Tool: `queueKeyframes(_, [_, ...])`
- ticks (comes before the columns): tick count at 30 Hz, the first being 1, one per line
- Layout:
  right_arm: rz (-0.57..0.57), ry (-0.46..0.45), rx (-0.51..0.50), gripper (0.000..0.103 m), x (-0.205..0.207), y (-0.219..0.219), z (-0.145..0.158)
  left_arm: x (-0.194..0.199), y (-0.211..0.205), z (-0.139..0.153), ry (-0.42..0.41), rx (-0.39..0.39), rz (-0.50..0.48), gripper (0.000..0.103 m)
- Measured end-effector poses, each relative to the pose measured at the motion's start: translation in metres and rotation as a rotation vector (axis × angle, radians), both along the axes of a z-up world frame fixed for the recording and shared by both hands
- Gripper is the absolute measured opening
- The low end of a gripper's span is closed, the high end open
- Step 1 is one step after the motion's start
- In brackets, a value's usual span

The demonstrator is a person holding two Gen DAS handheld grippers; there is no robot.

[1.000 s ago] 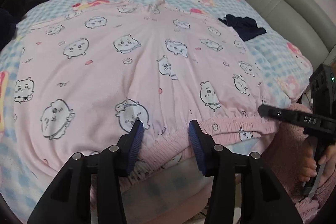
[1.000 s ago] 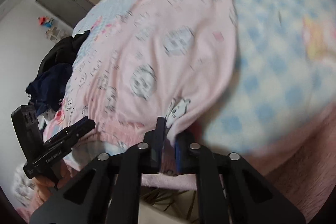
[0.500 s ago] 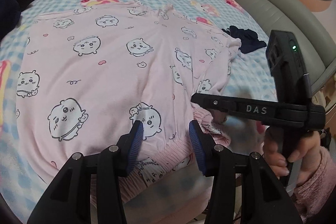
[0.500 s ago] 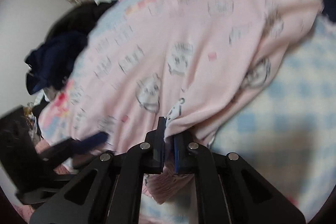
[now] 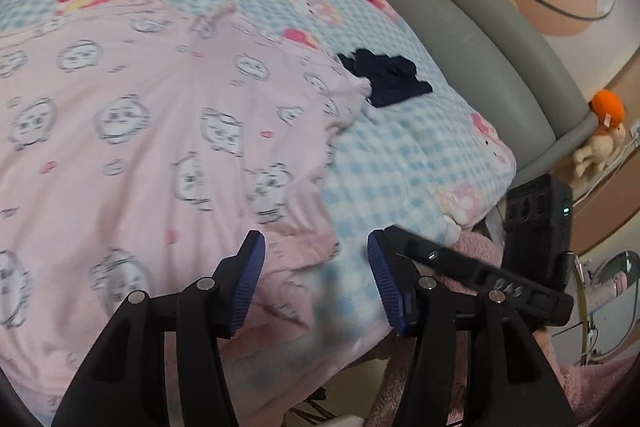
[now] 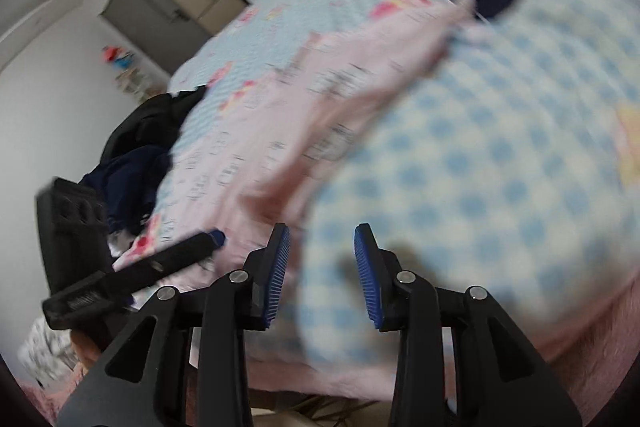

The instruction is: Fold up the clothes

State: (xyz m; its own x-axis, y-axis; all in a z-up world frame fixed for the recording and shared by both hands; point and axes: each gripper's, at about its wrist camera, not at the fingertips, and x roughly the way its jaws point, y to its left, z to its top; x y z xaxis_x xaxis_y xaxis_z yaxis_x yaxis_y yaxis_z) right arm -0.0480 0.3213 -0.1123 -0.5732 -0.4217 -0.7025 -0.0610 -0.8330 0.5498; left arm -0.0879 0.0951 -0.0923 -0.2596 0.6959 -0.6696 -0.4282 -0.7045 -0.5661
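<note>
A pink garment (image 5: 132,147) printed with white cartoon faces lies spread on the bed, its right side folded in over the body. Its gathered hem (image 5: 304,247) lies at the near edge. My left gripper (image 5: 316,267) hovers over that hem corner with its jaws opening; the pads touch nothing. In the right wrist view the pink garment (image 6: 260,131) lies to the left. My right gripper (image 6: 322,267) is above the bare blanket, jaws opening, with nothing between them.
The blue checked blanket (image 5: 420,155) covers the bed. A small dark navy garment (image 5: 384,79) lies by the pink one's far right corner. A dark clothes pile (image 6: 136,147) sits at the bed's left. A grey padded bed frame (image 5: 480,39) runs along the right, with plush toys (image 5: 600,139) beyond.
The right gripper, earlier shut on the garment's right edge, carried it inward, let go and drew back with jaws apart. The left gripper swung right along the hem and widened.
</note>
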Motion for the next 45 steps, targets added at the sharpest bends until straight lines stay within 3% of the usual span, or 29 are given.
queueKeyframes(4, [0.018,-0.071,0.052,0.036,0.0,0.001,-0.015,-0.004,0.028,-0.009,-0.008,-0.048,-0.017,0.053])
queueKeyframes(6, [0.034,-0.062,0.063,0.036,0.0,-0.001,-0.014,-0.006,0.033,-0.011,0.002,-0.077,0.004,0.032])
queueKeyframes(8, [0.053,-0.044,0.094,0.037,-0.001,-0.004,-0.01,-0.007,0.034,-0.011,0.01,-0.094,0.025,0.02])
queueKeyframes(11, [0.065,-0.032,0.115,0.041,-0.003,-0.009,-0.009,-0.008,0.027,-0.008,0.017,-0.09,0.052,0.013])
queueKeyframes(14, [0.06,-0.024,0.128,0.041,-0.004,-0.009,-0.01,-0.011,0.013,-0.003,0.014,-0.077,0.096,0.013])
queueKeyframes(19, [0.049,-0.031,0.047,0.041,-0.004,0.007,-0.015,-0.015,-0.012,0.0,-0.028,-0.029,0.146,0.017])
queueKeyframes(21, [0.059,-0.036,0.045,0.041,-0.005,0.003,-0.017,-0.015,-0.016,-0.002,-0.042,-0.02,0.145,0.043])
queueKeyframes(22, [0.066,-0.035,0.052,0.041,-0.004,0.002,-0.017,-0.015,-0.017,-0.003,-0.049,-0.009,0.146,0.046])
queueKeyframes(24, [0.081,-0.023,0.066,0.044,-0.003,-0.001,-0.015,-0.015,-0.016,-0.005,-0.063,0.002,0.144,0.046])
queueKeyframes(29, [0.104,0.014,0.065,0.047,-0.002,-0.007,-0.01,-0.011,-0.006,-0.003,-0.009,-0.083,0.13,0.044])
queueKeyframes(35, [0.129,-0.007,0.242,0.047,-0.038,-0.031,-0.011,-0.014,-0.009,-0.002,-0.051,0.001,0.131,0.044])
queueKeyframes(38, [0.17,0.032,0.176,0.047,-0.046,-0.035,-0.008,-0.018,-0.009,-0.002,-0.092,0.054,0.128,0.044])
queueKeyframes(42, [0.2,0.079,0.008,0.047,-0.042,-0.027,-0.006,-0.019,-0.007,-0.003,-0.11,0.082,0.117,0.046])
queueKeyframes(45, [0.226,0.07,-0.029,0.046,-0.041,-0.028,-0.009,-0.022,-0.002,-0.012,-0.153,0.088,0.106,0.046])
